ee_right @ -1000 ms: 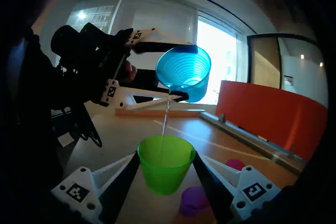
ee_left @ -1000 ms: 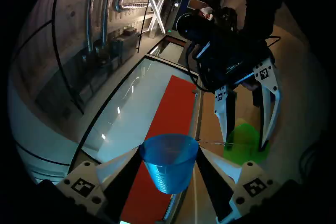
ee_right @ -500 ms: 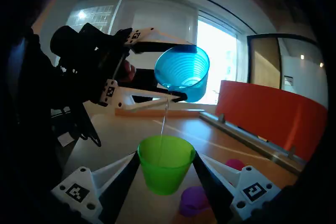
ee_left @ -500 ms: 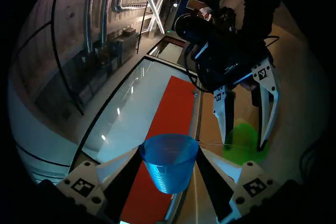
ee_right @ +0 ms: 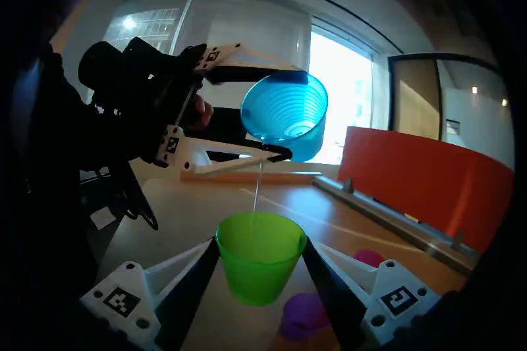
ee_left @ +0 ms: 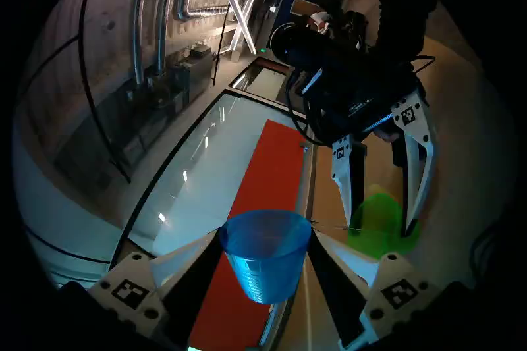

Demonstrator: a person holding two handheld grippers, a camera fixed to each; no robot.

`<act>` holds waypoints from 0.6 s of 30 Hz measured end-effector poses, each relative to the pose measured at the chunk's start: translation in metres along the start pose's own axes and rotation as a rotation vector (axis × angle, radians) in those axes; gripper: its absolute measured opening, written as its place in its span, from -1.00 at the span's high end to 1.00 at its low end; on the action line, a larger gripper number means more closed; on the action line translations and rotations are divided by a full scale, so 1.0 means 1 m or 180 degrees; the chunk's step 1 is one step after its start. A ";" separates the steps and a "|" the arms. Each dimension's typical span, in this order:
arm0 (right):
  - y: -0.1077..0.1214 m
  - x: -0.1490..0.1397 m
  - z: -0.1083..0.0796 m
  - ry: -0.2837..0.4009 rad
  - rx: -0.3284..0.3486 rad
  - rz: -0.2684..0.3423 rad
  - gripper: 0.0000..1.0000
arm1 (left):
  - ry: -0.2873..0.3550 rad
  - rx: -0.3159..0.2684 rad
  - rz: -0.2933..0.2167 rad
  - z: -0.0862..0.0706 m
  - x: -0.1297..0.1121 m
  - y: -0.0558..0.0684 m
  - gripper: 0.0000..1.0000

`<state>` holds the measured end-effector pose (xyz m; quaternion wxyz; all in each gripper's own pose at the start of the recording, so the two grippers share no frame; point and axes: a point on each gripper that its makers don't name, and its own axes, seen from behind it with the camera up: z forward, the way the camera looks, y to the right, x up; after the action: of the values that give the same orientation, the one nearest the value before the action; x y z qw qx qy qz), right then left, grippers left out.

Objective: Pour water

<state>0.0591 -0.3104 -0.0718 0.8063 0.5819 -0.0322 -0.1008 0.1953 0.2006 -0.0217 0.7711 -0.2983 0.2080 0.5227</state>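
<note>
My left gripper [ee_left: 263, 252] is shut on a blue cup [ee_left: 265, 253]. In the right gripper view the same blue cup [ee_right: 284, 114] is tipped on its side, high up, mouth toward the camera, and a thin stream of water [ee_right: 257, 183] falls from its lip. The stream lands in a green cup [ee_right: 261, 255] held upright, with my right gripper [ee_right: 260, 262] shut on it. In the left gripper view the green cup [ee_left: 379, 226] sits between the far right gripper's white fingers [ee_left: 344, 180], below and to the right of the blue cup.
A wooden table [ee_right: 197, 213] lies under both cups. A purple cup [ee_right: 304, 311] and a pink one [ee_right: 369, 257] sit on it near the green cup. An orange panel [ee_right: 428, 180] with a metal rail [ee_right: 388, 216] borders the table on the right.
The blue cup has tipped slightly further over and shifted a little left in the right gripper view. The stream keeps running into the green cup.
</note>
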 end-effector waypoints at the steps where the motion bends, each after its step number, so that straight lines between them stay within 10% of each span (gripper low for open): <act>1: 0.000 0.000 0.000 -0.0001 0.0000 0.0000 -0.83 | 0.0002 -0.0001 0.0004 0.000 0.000 0.000 -0.73; 18: -0.002 0.000 -0.001 0.0007 0.0010 -0.0012 -0.83 | 0.0030 -0.0009 0.0029 -0.002 0.003 0.001 -0.72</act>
<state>0.0596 -0.3100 -0.0738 0.8053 0.5833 -0.0303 -0.1017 0.1959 0.2017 -0.0256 0.7672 -0.3009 0.2122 0.5251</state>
